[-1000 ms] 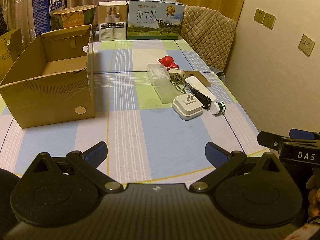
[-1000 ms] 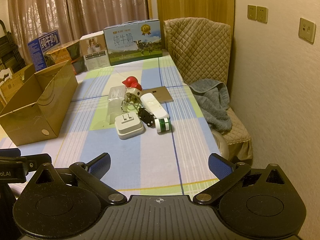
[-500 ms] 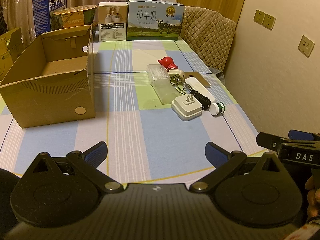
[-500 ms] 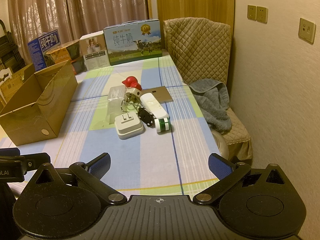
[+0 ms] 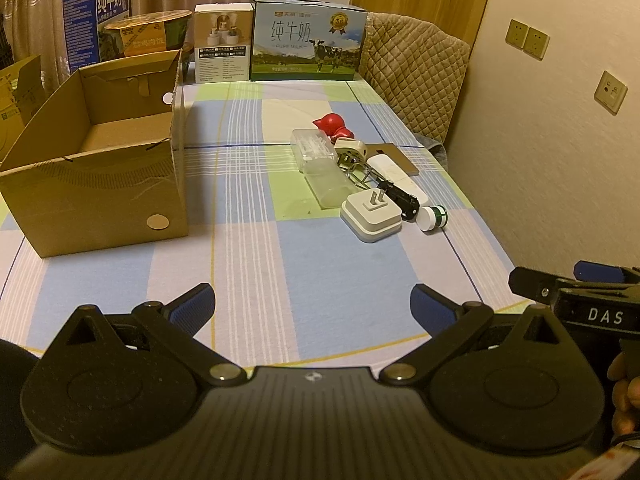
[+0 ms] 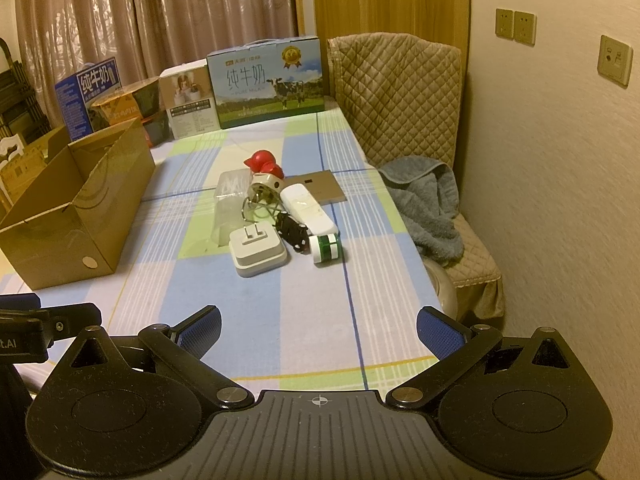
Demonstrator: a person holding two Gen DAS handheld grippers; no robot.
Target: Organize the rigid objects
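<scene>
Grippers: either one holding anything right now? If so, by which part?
Nothing is held. The left gripper and right gripper are both open and empty, short of the pile around the white plug adapter on the table.

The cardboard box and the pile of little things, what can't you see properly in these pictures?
- Cardboard box: the left wrist view shows only part of its floor; the near wall hides the rest.
- Metal wire piece: tangled behind the white plug adapter, too small to identify.
- Small black object: too small to name.
- Grey towel: its lower end drops behind the table edge.
</scene>
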